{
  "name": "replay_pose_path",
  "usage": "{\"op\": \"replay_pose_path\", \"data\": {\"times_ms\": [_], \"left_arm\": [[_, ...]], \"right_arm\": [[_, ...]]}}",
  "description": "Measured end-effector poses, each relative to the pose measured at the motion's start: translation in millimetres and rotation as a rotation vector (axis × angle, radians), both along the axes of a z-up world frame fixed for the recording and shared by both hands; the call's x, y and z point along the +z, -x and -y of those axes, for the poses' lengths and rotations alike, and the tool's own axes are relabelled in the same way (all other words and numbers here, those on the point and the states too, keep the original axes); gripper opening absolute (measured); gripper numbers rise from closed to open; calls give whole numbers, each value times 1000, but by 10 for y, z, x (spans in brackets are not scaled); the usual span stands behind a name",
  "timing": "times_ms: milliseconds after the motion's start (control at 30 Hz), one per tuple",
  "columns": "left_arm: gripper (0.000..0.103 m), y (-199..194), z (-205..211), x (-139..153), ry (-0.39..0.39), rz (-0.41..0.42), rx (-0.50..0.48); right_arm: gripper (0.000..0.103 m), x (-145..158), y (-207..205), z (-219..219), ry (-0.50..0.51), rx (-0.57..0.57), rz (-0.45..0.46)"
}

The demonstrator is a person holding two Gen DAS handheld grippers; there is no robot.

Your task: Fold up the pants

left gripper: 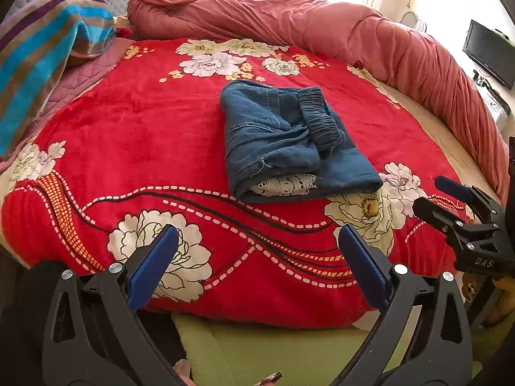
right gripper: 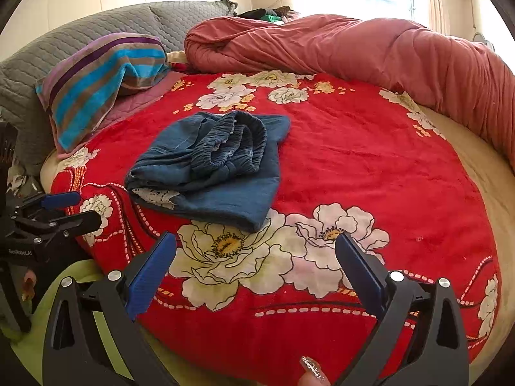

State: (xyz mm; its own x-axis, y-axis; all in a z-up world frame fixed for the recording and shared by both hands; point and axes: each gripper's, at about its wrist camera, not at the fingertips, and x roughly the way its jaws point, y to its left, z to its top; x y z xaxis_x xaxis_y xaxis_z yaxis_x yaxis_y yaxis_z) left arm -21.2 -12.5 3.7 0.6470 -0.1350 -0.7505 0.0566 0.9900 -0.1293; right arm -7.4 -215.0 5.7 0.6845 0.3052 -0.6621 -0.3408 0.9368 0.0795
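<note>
My landmark is the folded pants [left gripper: 289, 141], alone on the red floral blanket [left gripper: 145, 128]. On the side facing me, bare blanket runs from the pants to the bed edge, so both my claws have open passage there. Left of the pants, flat blanket stretches to the striped towel [left gripper: 42, 61], which blocks that corner. Behind and right of the pants, past more bare blanket, the bunched pink quilt [left gripper: 322, 25] walls things off.
</note>
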Motion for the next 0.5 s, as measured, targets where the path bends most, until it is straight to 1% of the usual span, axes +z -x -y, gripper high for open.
{"op": "replay_pose_path", "data": {"times_ms": [500], "left_arm": [[93,2,-18,1,-15,-8,30]], "right_arm": [[98,-5,-8,16,-6,1,-1]]}}
